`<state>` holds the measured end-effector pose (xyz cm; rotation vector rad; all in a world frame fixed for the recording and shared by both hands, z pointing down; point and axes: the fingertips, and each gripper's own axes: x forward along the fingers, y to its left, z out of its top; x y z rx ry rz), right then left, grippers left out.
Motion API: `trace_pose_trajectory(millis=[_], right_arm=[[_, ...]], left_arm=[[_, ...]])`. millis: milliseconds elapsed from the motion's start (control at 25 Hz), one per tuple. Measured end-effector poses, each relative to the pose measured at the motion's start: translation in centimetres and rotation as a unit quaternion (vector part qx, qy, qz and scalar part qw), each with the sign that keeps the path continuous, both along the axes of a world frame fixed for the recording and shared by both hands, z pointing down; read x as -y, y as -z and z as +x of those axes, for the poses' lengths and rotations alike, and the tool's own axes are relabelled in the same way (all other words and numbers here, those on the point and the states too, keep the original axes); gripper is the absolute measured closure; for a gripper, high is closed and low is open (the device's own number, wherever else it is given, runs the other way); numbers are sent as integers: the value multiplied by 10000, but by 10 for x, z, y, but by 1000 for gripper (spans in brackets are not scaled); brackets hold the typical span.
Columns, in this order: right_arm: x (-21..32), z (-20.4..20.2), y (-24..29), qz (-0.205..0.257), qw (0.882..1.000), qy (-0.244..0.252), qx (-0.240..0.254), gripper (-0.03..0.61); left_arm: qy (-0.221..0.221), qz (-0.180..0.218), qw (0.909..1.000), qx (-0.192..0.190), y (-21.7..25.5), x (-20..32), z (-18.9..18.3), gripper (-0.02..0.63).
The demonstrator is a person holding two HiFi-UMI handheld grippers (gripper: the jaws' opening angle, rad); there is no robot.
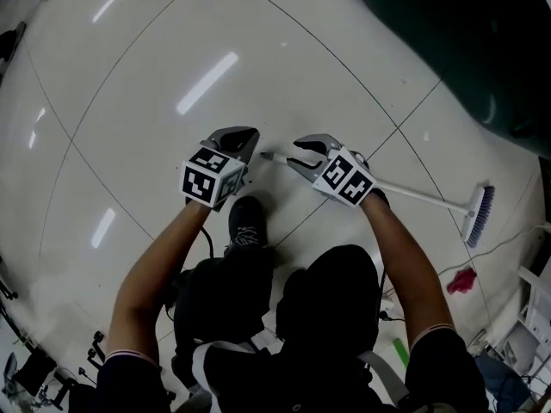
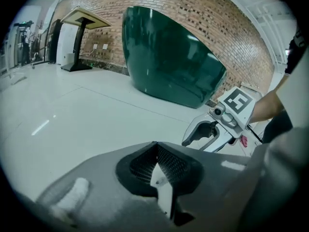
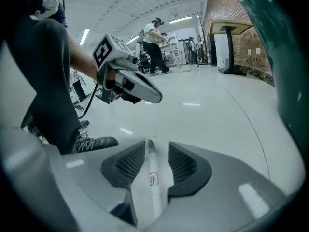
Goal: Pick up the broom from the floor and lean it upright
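Right hand-held gripper [image 1: 300, 155], jaws apart, straddles the handle tip of the broom [image 1: 422, 195] without pinching it. The left hand-held gripper [image 2: 155, 149] is beside it, jaws together, empty. The broom lies flat on the glossy floor [image 1: 129, 144], bristles farthest. Probably light, stiff, slippery: clamp the handle.

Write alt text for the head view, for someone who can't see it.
Seen from above, a crouching person holds the right gripper with open jaws around the handle end of a broom lying on a glossy white floor. The left gripper hovers beside it, jaws together.
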<state>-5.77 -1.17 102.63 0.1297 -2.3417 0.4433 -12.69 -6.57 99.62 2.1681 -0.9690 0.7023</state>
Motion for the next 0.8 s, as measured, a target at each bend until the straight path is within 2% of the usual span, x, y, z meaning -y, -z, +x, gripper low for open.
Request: trace_pose_trajectory(millis=[240,400,640,720,800], right_arm=[[-19,-11,-53,-74,9992,322,-218,415],[-32,-8,-78,-14,9974,458,-561,394],[-44,9,-103,270,9901,666,-1207,396],[-42,12,-107,327,9887,637,-1314,417],[-39,13,-109,354,9868,664,-1433,476]], left_arm=[[105,78,9998,160,-29,-17,-14,612],[93,84,9995,305,-34,-30,-18,614],[-92,128,9995,268,-25,-44,-10,614],[-137,170,9993,299,-22,-45,-12,614],[-83,202,9992,324,-19,-46,-16,614]])
